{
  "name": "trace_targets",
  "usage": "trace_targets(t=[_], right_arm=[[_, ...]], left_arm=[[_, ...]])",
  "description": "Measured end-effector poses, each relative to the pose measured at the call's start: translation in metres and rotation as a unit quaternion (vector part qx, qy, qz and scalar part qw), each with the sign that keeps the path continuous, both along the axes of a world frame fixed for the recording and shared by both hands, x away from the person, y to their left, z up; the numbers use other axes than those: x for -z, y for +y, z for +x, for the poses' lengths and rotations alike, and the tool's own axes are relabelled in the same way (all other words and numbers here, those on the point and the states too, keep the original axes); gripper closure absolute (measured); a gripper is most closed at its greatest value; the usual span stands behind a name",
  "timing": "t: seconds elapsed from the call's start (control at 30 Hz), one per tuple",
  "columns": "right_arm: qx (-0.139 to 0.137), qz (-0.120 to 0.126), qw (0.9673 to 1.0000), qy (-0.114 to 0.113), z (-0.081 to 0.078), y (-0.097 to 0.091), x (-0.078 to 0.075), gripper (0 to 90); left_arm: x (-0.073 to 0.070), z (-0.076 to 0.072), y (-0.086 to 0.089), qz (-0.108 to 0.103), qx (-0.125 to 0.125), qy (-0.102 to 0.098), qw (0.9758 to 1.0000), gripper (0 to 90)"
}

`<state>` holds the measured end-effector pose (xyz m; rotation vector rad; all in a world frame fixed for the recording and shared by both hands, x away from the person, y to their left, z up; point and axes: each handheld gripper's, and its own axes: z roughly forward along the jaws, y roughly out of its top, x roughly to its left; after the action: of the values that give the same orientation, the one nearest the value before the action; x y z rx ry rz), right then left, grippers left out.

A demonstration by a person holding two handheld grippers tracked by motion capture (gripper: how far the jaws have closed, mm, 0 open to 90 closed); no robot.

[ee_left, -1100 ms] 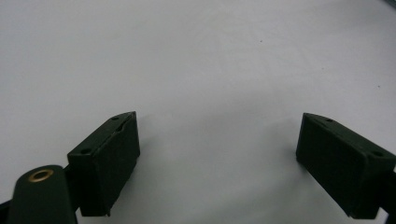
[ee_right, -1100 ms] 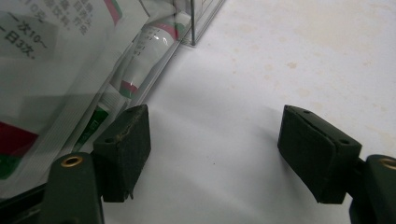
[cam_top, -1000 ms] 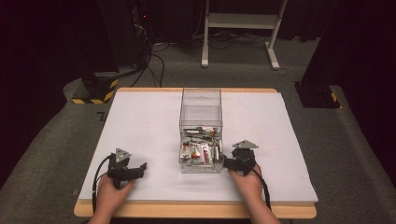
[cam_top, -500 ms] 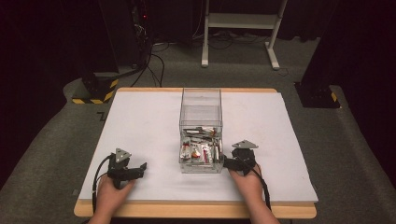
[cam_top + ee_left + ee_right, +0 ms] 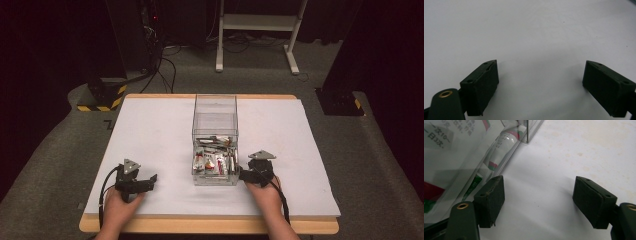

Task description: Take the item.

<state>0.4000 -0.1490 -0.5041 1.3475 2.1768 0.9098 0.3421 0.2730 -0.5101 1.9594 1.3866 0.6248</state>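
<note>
- Leftmost, we see the left hand-held gripper [image 5: 150, 181] resting on the white tabletop [image 5: 150, 135], well apart from the box; its jaws stand wide apart with nothing between them.
- At the middle we find a clear plastic box [image 5: 215, 142] standing near the front edge, its nearer part holding sachets [image 5: 216, 161] with red and green print.
- To the right, the right hand-held gripper [image 5: 243, 175] sits just beside the box's near right corner, jaws spread and empty, one jaw close to the clear wall.
</note>
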Motion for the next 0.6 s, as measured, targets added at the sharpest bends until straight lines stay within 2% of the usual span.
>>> trace_targets(t=[0.3,0.43,0.6], right_arm=[[0.000,-0.006,0.9999,0.008,-0.0021,-0.0010,-0.0019,23.8],[0.001,-0.001,0.9999,0.015,-0.0033,-0.0030,-0.0034,24.4],[-0.001,0.002,0.9999,0.012,-0.0064,-0.0058,-0.0064,25.3]], left_arm=[[0.0000,0.0000,0.0000,0.000,0.000,0.000,1.0000,13.6],[0.0000,0.0000,-0.0001,-0.001,0.000,0.000,1.0000,13.6],[0.0000,0.0001,0.0000,0.000,0.000,0.000,1.0000,13.6]])
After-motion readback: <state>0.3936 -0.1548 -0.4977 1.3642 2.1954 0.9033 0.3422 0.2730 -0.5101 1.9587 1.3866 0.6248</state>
